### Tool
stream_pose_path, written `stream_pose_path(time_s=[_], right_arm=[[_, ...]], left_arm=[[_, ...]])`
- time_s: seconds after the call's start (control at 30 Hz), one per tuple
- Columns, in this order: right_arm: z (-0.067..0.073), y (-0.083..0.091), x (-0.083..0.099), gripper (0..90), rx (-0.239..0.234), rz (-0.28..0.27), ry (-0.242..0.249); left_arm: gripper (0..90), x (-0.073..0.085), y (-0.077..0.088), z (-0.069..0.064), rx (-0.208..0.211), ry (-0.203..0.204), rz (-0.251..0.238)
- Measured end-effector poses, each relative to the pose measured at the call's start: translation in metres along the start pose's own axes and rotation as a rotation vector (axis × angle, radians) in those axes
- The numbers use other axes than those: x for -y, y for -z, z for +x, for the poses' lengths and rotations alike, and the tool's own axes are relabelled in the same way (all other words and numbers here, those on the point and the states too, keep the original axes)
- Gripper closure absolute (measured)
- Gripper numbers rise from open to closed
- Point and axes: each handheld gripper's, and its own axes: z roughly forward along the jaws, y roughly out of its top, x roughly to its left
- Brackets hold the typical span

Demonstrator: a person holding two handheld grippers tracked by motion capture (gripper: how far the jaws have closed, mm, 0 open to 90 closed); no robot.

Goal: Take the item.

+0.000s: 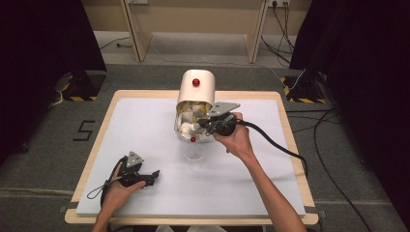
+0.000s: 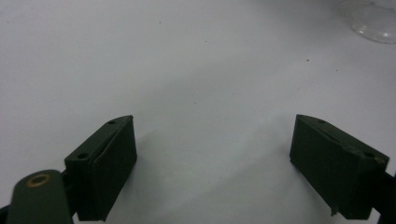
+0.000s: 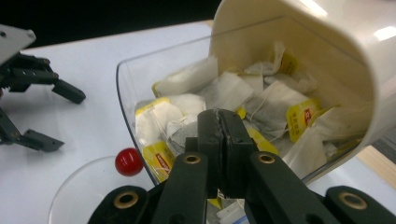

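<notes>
A cream tea bag dispenser [image 1: 196, 89] [image 3: 303, 37] stands at the back middle of the white table. Its clear drawer [image 1: 192, 131] [image 3: 123, 93] is tipped open toward me and holds several tea bags [image 3: 233, 91]. My right gripper [image 1: 205, 124] [image 3: 218, 116] reaches into the drawer, its pads pressed together on the edge of a grey tea bag [image 3: 180, 135]. My left gripper [image 1: 153, 175] [image 2: 212, 163] [image 3: 65, 119] rests on the table at the front left, open and with nothing between its jaws.
A clear glass dish [image 1: 194, 153] [image 3: 79, 191] [image 2: 373, 21] sits on the white sheet [image 1: 145, 125] just in front of the drawer. A red knob [image 1: 193, 139] [image 3: 129, 161] marks the drawer's front, another [image 1: 196, 82] the dispenser's top. Cables trail off the table's right side.
</notes>
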Motion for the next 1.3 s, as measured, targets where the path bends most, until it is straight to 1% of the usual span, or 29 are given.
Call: stream_pose_path(time_s=[0.03,0.1,0.17,0.37,0.67,0.73,0.83,0.97,1.13,1.2,1.27,1.3], right_arm=[[0.0,0.004,-0.001,88.8,0.0,-0.02,-0.004],[0.0,0.005,-0.002,88.8,0.002,-0.029,-0.005],[0.0,0.009,-0.003,88.9,0.002,-0.054,-0.009],[-0.001,0.024,-0.007,89.1,0.008,-0.102,-0.013],[0.002,0.038,-0.013,89.2,0.004,-0.151,-0.004],[0.003,0.042,-0.014,89.3,-0.003,-0.17,-0.012],[0.004,0.046,-0.014,89.3,-0.004,-0.184,-0.013],[0.008,0.056,-0.015,89.3,-0.023,-0.225,-0.017],[0.012,0.064,-0.016,89.2,-0.03,-0.248,-0.008],[0.016,0.069,-0.017,89.2,-0.041,-0.251,-0.007],[0.022,0.072,-0.017,89.2,-0.053,-0.255,0.007],[0.022,0.072,-0.017,89.2,-0.053,-0.255,0.007]], left_arm=[[13.6,0.0,0.0,0.0,0.0,0.0,0.0],[13.7,0.0,0.0,0.0,0.0,0.0,0.0],[13.6,0.0,0.0,0.0,0.0,0.0,0.0],[13.6,0.0,0.0,0.0,0.0,0.0,0.0],[13.6,0.0,0.0,0.0,0.0,0.0,0.001],[13.6,0.0,0.0,0.0,0.0,0.0,0.0],[13.6,0.0,0.0,0.0,0.0,0.0,0.0],[13.7,0.0,0.0,0.0,0.0,0.0,0.0],[13.6,0.0,0.0,0.0,0.0,0.0,0.0],[13.6,0.0,0.0,0.0,0.0,-0.001,0.0],[13.6,0.0,0.0,0.0,0.0,-0.001,0.001],[13.6,0.0,0.0,0.0,0.0,-0.001,0.001]])
